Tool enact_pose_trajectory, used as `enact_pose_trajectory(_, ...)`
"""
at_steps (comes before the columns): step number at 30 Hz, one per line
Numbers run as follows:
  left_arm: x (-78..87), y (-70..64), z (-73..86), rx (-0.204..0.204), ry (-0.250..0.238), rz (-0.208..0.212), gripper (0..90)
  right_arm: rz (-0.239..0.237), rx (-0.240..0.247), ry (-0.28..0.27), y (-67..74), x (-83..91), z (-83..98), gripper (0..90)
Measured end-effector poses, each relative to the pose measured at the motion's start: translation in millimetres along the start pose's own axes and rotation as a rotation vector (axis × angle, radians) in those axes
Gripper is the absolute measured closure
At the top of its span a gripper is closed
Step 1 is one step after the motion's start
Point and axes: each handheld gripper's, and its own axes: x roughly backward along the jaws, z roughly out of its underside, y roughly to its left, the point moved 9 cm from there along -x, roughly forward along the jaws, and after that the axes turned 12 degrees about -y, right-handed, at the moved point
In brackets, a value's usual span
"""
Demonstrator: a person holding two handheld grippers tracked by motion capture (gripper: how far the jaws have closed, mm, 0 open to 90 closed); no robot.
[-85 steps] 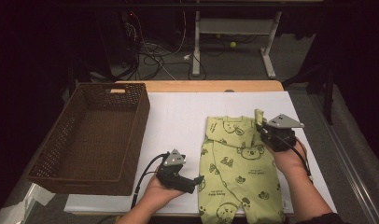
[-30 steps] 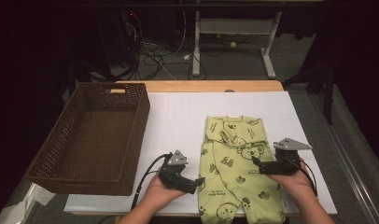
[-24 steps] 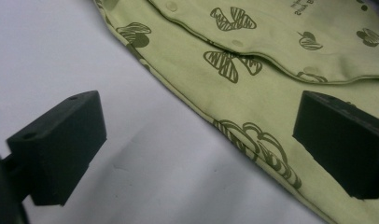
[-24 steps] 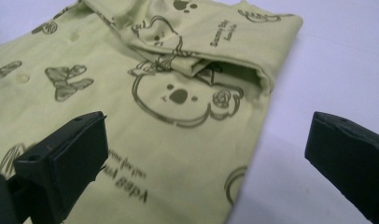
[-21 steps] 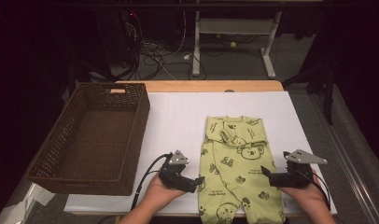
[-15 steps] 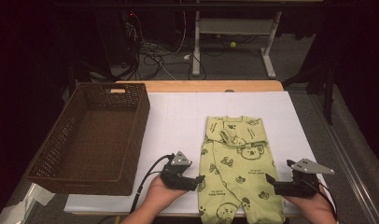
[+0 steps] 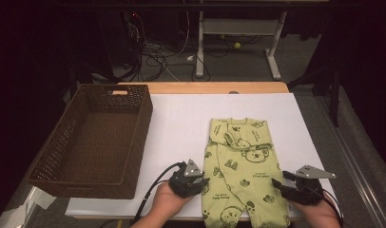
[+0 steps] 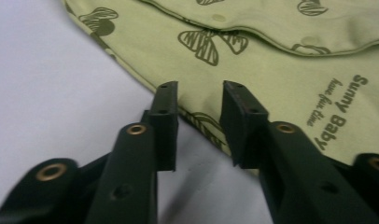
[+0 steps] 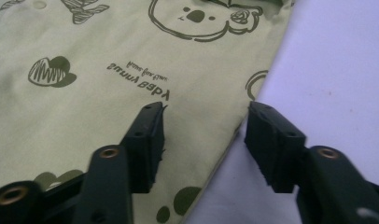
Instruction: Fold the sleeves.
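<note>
A light green baby onesie (image 7: 238, 161) with koala and heart prints lies flat on the white table cover, legs toward me. My left gripper (image 7: 203, 183) rests at its lower left edge. In the left gripper view the jaws (image 8: 199, 93) have just been closing and stand a little apart, straddling the onesie's hem (image 8: 271, 60). My right gripper (image 7: 276, 183) sits at the lower right edge. Its jaws (image 9: 206, 109) have also been closing but still stand wide, one fingertip over the cloth (image 9: 108, 93) and one over bare table. Neither pair of pads presses the fabric.
A brown wicker basket (image 7: 139, 137) stands on the left of the table with nothing visible in it. White table cover (image 7: 181, 118) stretches between the basket and the onesie. Beyond the far edge are cables and a desk frame on the floor.
My right gripper has come down from the onesie's upper right to its lower right edge, near the table's front. The left gripper has stayed at the lower left edge.
</note>
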Motion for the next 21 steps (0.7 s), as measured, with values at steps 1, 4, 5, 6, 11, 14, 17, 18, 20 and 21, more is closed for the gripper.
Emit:
enact_pose_trajectory(1, 0.4, -1.2, 0.2, 0.002, 0.001, 0.011, 69.2, 0.002, 0.005, 0.0, 0.3, 0.7, 0.6, 52.5)
enact_pose_trajectory(4, 1.1, -3.8, 1.1, -0.016, 0.014, 0.03, 81.3, -0.003, 0.006, -0.005, 2.2, 2.4, 1.7, 61.0)
enact_pose_trajectory(5, 0.5, -4.4, 0.7, -0.018, 0.011, 0.026, 82.3, 0.0, 0.005, -0.005, 2.7, 2.8, 2.0, 63.5)
enact_pose_trajectory(6, 0.6, -4.4, 0.7, -0.018, 0.011, 0.026, 82.5, -0.003, 0.005, -0.006, 3.8, 2.9, 2.1, 67.2)
enact_pose_trajectory(11, 2.2, -3.9, 0.6, -0.015, 0.019, 0.031, 83.5, -0.033, 0.02, -0.012, 8.1, 2.7, 1.9, 85.6)
enact_pose_trajectory(14, 4.5, -2.0, -0.2, -0.01, 0.016, 0.029, 84.1, -0.035, 0.02, -0.01, 8.6, 3.2, 1.1, 86.9)
enact_pose_trajectory(17, 8.9, -1.3, -2.7, 0.001, -0.005, 0.036, 84.1, -0.035, 0.033, -0.022, 7.6, 5.9, -0.9, 86.9)
enact_pose_trajectory(18, 9.2, -1.6, -3.5, 0.008, -0.014, 0.034, 84.1, -0.032, 0.031, -0.03, 7.0, 7.9, -2.1, 86.9)
enact_pose_trajectory(20, 11.2, -1.6, -4.7, 0.014, -0.024, 0.036, 84.1, -0.028, 0.027, -0.041, 5.9, 10.4, -3.6, 87.0)
enact_pose_trajectory(21, 11.7, -1.6, -4.8, 0.015, -0.025, 0.039, 84.1, -0.026, 0.026, -0.045, 5.1, 11.5, -4.1, 87.0)
